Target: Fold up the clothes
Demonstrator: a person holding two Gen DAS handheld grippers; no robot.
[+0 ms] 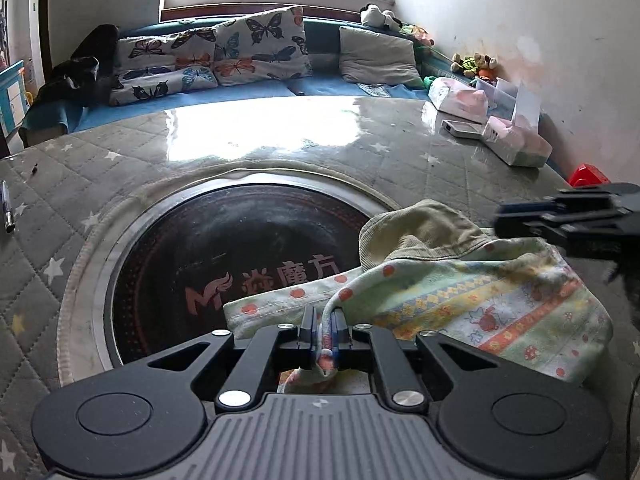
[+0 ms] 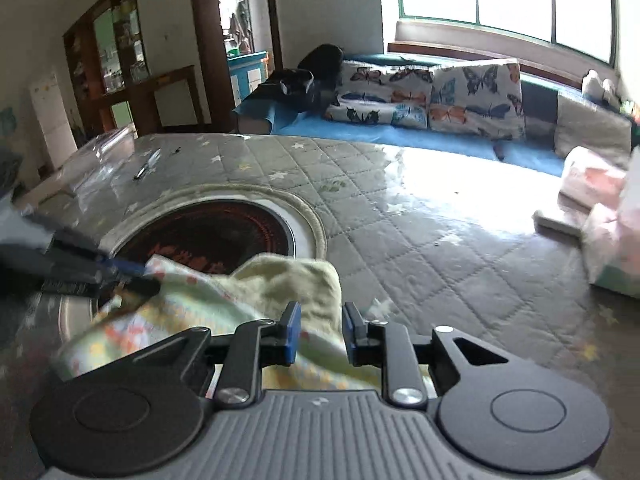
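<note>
A small pale-green child's garment [image 1: 460,292] with orange dots and a patterned band lies crumpled on the table, partly over the round dark plate [image 1: 224,248]. Its plain yellowish lining is turned up at the far side. My left gripper [image 1: 323,320] is shut on a bunched edge of the cloth, which hangs down between the pads. In the right wrist view my right gripper [image 2: 322,312] stands open over the garment [image 2: 280,280], with cloth showing in the gap and the pads not pressing it. The left gripper [image 2: 120,272] shows blurred at the left, the right gripper [image 1: 560,220] at the right.
The table wears a quilted grey star cover [image 1: 400,168] under shiny clear plastic. Tissue packs and boxes [image 1: 460,100] sit at the far right, with a red toy [image 1: 588,174] near the wall. A pen [image 1: 8,212] lies at the left edge. A sofa with butterfly cushions [image 1: 224,52] stands behind.
</note>
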